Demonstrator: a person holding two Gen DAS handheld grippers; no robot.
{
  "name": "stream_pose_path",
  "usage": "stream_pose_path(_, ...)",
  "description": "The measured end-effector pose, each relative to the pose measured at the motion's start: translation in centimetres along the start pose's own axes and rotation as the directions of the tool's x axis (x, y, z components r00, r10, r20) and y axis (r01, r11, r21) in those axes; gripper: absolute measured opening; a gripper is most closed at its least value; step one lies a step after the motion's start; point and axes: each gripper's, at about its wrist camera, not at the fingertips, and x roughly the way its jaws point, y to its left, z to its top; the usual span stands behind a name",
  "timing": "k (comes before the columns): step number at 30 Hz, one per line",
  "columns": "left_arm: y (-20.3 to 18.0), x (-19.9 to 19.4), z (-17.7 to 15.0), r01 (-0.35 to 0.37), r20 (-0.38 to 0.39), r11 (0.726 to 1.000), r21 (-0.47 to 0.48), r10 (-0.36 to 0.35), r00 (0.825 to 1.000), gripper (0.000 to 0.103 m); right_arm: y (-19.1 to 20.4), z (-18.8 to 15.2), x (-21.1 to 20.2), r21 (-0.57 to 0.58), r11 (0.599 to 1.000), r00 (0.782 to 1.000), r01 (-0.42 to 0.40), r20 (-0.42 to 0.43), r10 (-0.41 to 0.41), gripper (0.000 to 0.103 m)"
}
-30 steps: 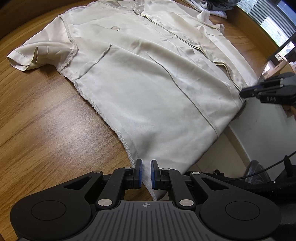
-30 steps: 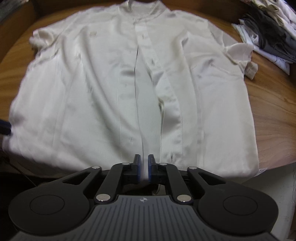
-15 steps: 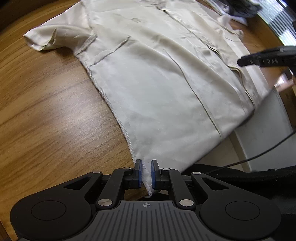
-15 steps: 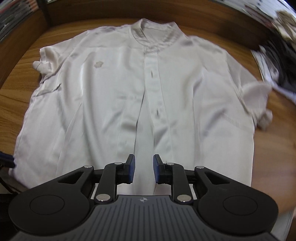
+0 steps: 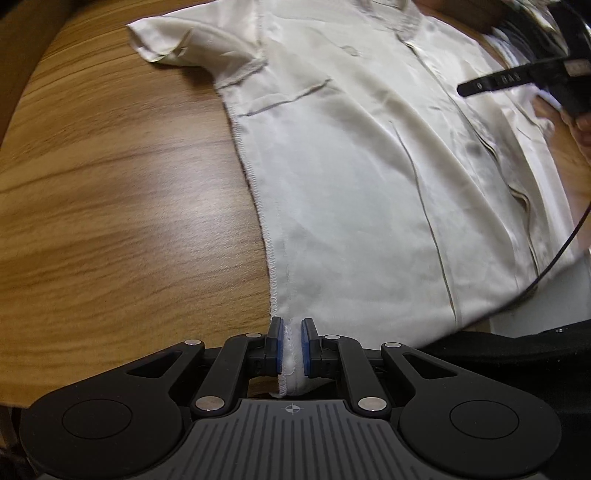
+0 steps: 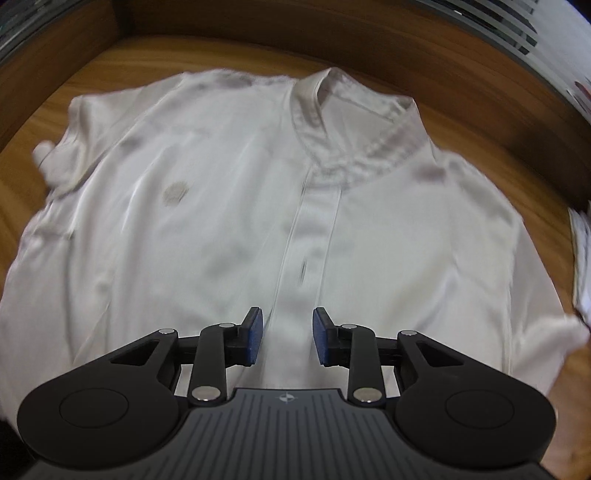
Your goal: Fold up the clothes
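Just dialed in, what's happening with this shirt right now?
A person is folding a cream short-sleeved shirt spread face up on a wooden table. The left gripper is shut on the shirt's bottom hem corner. The right gripper hangs above the button placket, holding nothing; its jaws have just been opening. No fold has been made yet.

A wooden table [image 5: 110, 206] fills the left of the left wrist view, grain running across, a pale glare on it. A thin black cable [image 5: 565, 247] curves down the right edge. In the right wrist view a raised wooden ledge [image 6: 258, 33] backs the table, slatted blinds [image 6: 517, 26] sit top right, and white cloth [image 6: 580, 258] lies at the right edge.
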Motion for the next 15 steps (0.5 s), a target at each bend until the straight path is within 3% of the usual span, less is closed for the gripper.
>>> stream_pose_path(7, 0.6, -0.2, -0.9, -0.011, 0.005, 0.987, -0.159, 0.012, 1.0, 0.014, -2.7, 3.9, 3.9, 0.044, 0.998, 0.999, -0.033, 0.003, 0.033, 0.035)
stream_pose_path(9, 0.5, -0.3, -1.1, -0.028, 0.003, 0.983, -0.184, 0.029, 1.0, 0.015, -3.2, 4.7, 4.7, 0.048, 0.998, 1.0, -0.028, -0.001, 0.028, 0.04)
stream_pose_path(15, 0.4, -0.4, -1.4, -0.049, 0.0, 0.976, -0.213, 0.05, 0.999, 0.019, -3.5, 6.2, 6.1, 0.04, 0.999, 0.999, -0.03, -0.015, 0.031, 0.039)
